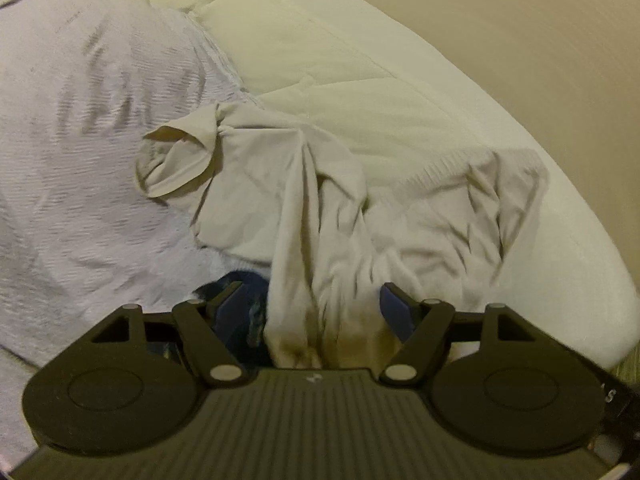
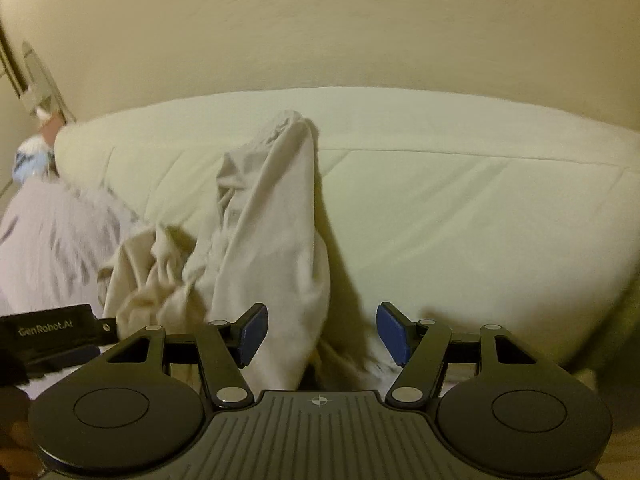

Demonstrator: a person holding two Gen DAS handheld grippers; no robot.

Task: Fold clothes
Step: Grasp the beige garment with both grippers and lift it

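Hardly begun, by the look of it. Cream garment [image 1: 304, 208] lay crumpled and unfolded on the bed [image 1: 360, 80], bunched into ridges, one sleeve-like flap curled over at the far left, no neat fold anywhere. Left gripper [image 1: 316, 304] hung low over the near end of the cloth, jaws spread wide with blue pads on either side of a gathered ridge, not pinching it. Right gripper [image 2: 322, 332] likewise stood with jaws apart, cloth rising in a tall peak [image 2: 276, 200] just ahead and draping down between the pads; whether fabric touched either pad could not be told. Judged as still at the stage of getting hold and spreading flat; smoothing and every fold left to do.

Surface: soft off-white quilted mattress cover, stitched seams running across, likely to give under pressure. Lilac ribbed blanket [image 1: 80, 140] heaped alongside on the left, touching the garment. Plain beige wall [image 2: 320, 20] behind, warm dim light, some motion blur.
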